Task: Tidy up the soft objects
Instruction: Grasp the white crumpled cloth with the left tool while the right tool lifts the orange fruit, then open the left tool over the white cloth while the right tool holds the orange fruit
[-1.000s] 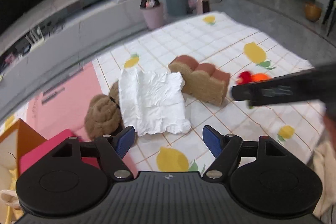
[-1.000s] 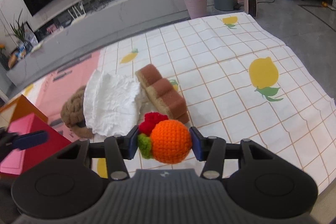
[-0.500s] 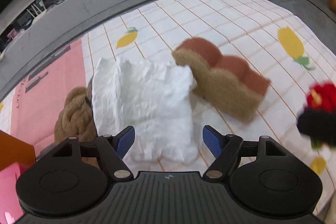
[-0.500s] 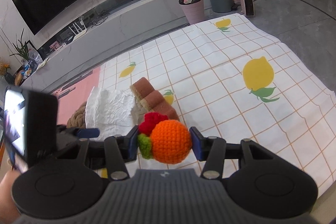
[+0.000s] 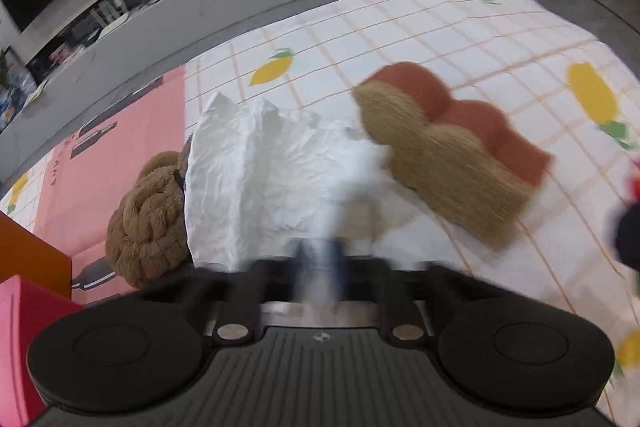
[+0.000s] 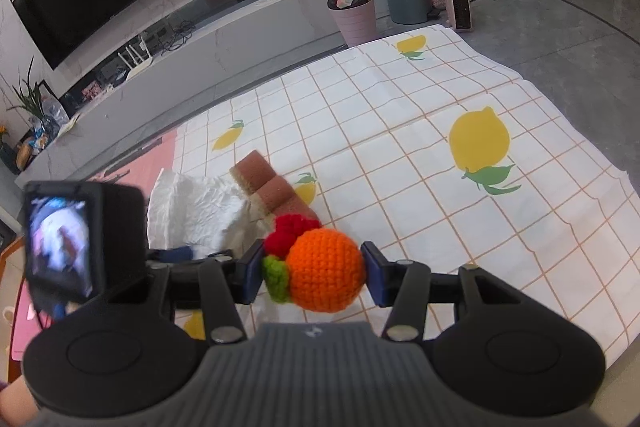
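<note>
Two grippers: right gripper (image 6: 314, 273) pinches crochet orange (image 6: 325, 270) above the cloth (image 6: 400, 163). Left gripper (image 5: 320, 259) blurred, fingers seemingly pressed together at white tissue (image 5: 256, 179); thin grip may slip or tear.

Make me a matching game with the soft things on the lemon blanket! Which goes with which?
Things:
1. crocheted orange
2. white cloth
3. toast plush
4. brown knot plush

Places:
A. partly tucked under the cloth's left edge
B. spread flat in the middle
C. lying right of the cloth
D. clamped in the right gripper

Pairs: 1-D, 2-B, 3-C, 4-A
</note>
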Demonstrator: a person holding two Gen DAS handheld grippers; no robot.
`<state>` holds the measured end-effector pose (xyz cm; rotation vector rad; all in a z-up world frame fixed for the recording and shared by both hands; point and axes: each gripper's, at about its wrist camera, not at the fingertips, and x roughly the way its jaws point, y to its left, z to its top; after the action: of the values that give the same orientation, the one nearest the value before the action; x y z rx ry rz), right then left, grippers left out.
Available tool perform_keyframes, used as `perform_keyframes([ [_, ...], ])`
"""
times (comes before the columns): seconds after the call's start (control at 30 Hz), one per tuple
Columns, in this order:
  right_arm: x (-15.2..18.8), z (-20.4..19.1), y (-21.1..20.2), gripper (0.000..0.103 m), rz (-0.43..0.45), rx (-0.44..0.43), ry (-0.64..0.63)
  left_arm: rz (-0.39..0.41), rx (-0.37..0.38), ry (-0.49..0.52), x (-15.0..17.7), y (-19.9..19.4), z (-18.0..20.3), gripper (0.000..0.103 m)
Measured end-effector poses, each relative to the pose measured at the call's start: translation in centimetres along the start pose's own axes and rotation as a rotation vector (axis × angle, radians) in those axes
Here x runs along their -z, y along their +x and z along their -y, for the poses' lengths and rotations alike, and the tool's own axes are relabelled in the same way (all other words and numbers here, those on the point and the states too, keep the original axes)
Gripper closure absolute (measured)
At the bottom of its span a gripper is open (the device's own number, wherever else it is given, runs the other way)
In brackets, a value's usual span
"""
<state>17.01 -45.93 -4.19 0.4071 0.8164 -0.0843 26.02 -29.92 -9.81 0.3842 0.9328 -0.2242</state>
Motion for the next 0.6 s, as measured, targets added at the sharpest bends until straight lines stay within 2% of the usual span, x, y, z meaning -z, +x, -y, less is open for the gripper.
perform_keyframes([
  [0.13, 0.1, 0.1, -0.3, 0.053, 0.000, 0.001, -0.012, 0.026, 0.074, 0.015, 2.1, -3.7, -0.5, 0.097],
  [0.23, 0.0, 0.7, -0.9, 0.053, 0.016, -0.001, 0.024, 0.032, 0.116, 0.027, 4.4, -6.3, -0.9, 0.097],
  [0.4, 0.1, 0.5, -1.2, 0.053, 0.018, -0.013, 0.023, -0.025, 0.186, 0.012, 8.3, -8.6, -1.6, 0.096],
  [0.43, 0.2, 0.4, -1.2, 0.053, 0.017, -0.017, 0.020, -0.041, 0.194, 0.027, 9.0, -8.7, -1.5, 0.093],
  [0.5, 0.2, 0.2, -1.2, 0.053, 0.016, -0.023, 0.017, -0.062, 0.183, 0.068, 10.0, -8.6, -1.3, 0.081],
  [0.53, 0.2, 0.2, -1.3, 0.053, 0.015, -0.025, 0.017, -0.068, 0.169, 0.100, 10.3, -8.4, -1.0, 0.062],
  [0.57, 0.2, 0.1, -1.3, 0.053, 0.016, -0.027, 0.018, -0.070, 0.154, 0.134, 10.4, -8.2, -0.8, 0.050],
  [0.6, 0.2, 0.2, -1.2, 0.053, 0.016, -0.027, 0.019, -0.065, 0.128, 0.165, 10.4, -8.0, -0.5, 0.029],
])
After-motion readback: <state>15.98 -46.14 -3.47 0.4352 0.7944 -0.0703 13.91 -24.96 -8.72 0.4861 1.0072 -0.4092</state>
